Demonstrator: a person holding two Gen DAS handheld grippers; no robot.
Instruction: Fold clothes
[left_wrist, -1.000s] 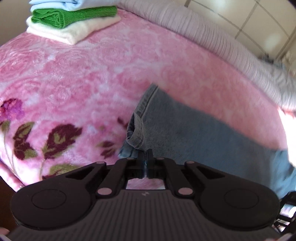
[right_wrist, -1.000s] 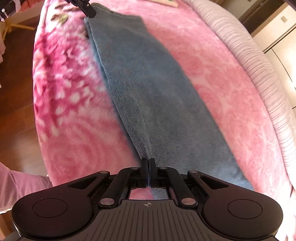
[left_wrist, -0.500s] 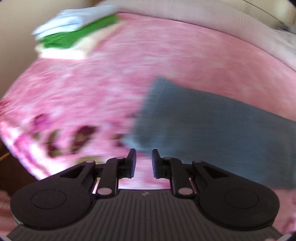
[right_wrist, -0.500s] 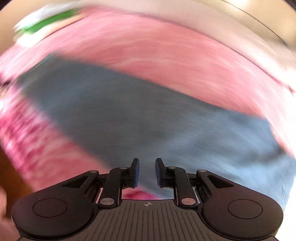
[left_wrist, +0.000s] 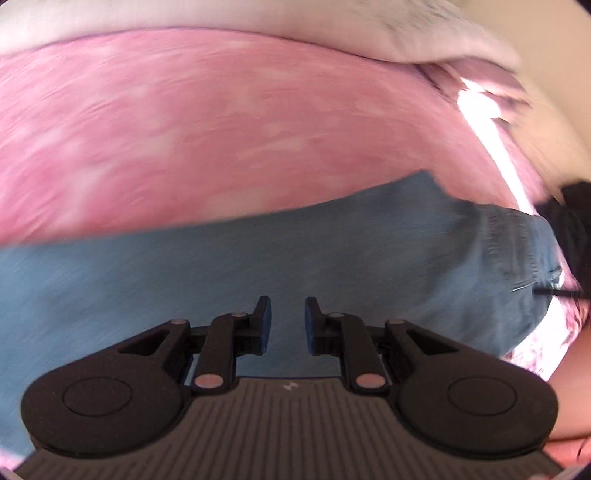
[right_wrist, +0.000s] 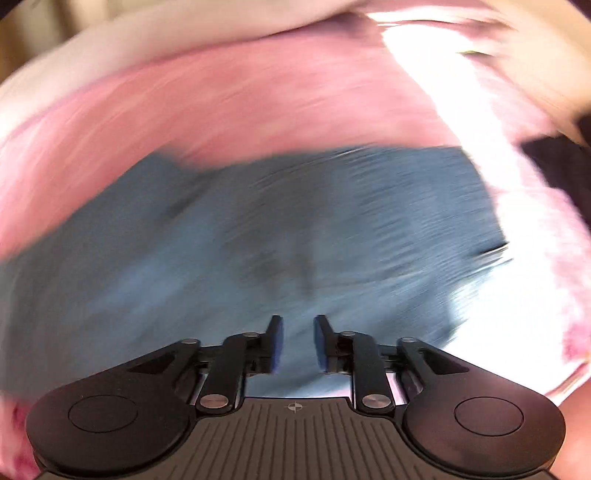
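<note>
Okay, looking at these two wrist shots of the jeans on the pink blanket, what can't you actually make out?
- Jeans, right wrist view: motion blur hides seams and folds.
- Jeans' left end, left wrist view: cut off by the frame edge.
- Dark object, left wrist view: at the right edge, unidentifiable.
- Pink blanket: pattern smeared.

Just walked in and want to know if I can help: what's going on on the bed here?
A person is folding clothes with a handheld gripper in each hand. A pair of blue jeans lies stretched across the pink blanket. Both the left gripper and the right gripper hang over the denim with jaws opening and nothing between them. The pictures are blurred, so finer detail of the fold is hard to tell.
</note>
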